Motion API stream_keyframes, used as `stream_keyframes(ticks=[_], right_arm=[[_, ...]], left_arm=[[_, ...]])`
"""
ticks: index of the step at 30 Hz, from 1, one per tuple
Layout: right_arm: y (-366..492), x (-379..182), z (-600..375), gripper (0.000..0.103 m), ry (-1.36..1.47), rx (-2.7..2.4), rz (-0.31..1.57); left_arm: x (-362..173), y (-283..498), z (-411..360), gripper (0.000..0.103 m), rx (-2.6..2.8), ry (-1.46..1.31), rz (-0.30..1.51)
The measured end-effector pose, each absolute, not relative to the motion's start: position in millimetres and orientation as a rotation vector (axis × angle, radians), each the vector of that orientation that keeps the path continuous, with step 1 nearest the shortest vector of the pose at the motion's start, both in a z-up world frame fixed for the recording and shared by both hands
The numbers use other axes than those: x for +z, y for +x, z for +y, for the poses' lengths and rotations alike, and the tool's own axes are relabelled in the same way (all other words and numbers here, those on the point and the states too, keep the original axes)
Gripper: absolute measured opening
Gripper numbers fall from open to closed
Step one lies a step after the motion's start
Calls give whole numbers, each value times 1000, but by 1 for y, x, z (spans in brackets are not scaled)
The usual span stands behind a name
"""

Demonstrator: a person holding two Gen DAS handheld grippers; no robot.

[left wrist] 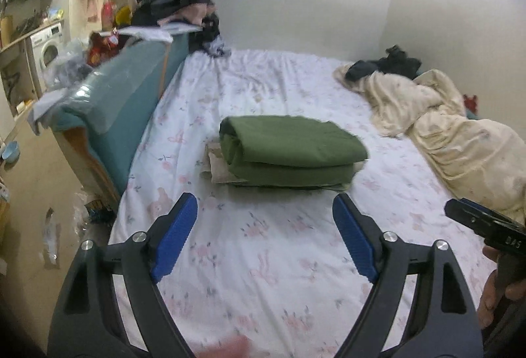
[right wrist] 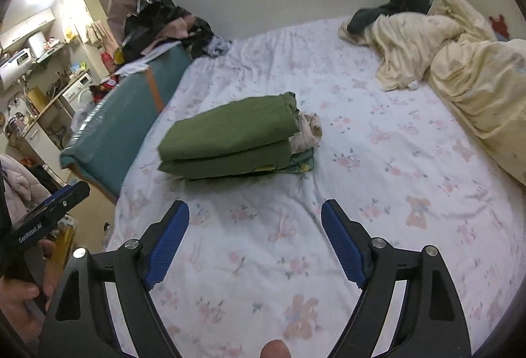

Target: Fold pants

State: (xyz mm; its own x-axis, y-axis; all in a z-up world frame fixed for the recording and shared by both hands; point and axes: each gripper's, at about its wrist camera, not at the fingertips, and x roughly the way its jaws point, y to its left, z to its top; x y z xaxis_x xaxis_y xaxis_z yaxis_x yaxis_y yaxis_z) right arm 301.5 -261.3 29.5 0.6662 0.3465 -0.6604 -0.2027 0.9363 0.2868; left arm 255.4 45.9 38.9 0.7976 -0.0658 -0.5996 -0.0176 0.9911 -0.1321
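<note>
Folded green pants (left wrist: 289,151) lie on top of a small stack of folded clothes in the middle of the bed (left wrist: 263,243). In the right wrist view the same green pants (right wrist: 230,138) sit on cream and patterned garments. My left gripper (left wrist: 264,205) hovers open above the floral sheet, short of the stack, nothing between its blue pads. My right gripper (right wrist: 254,212) is likewise open and empty, back from the stack. Each gripper shows at the edge of the other's view, held by a hand.
A crumpled cream blanket (right wrist: 460,62) and dark clothes (right wrist: 394,6) lie at the bed's far right. A teal padded bed end (left wrist: 125,101) with piled clothing borders the left. Beyond it are a floor with litter, a washing machine (left wrist: 46,49) and shelves.
</note>
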Motion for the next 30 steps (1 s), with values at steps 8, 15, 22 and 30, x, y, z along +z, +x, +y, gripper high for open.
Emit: stream_keyframes(ticks=[8, 15, 22, 30], right_arm=[[181, 66, -262, 100, 183, 323, 650], [93, 80, -260, 103, 120, 273, 548], [33, 65, -268, 103, 112, 254, 505], [4, 21, -275, 103, 121, 221, 530]], left_arm=[[66, 143, 35, 102, -49, -147, 551], [64, 59, 28, 102, -39, -127, 503], [57, -2, 20, 102, -22, -84, 469], [11, -20, 11, 102, 10, -73, 542]])
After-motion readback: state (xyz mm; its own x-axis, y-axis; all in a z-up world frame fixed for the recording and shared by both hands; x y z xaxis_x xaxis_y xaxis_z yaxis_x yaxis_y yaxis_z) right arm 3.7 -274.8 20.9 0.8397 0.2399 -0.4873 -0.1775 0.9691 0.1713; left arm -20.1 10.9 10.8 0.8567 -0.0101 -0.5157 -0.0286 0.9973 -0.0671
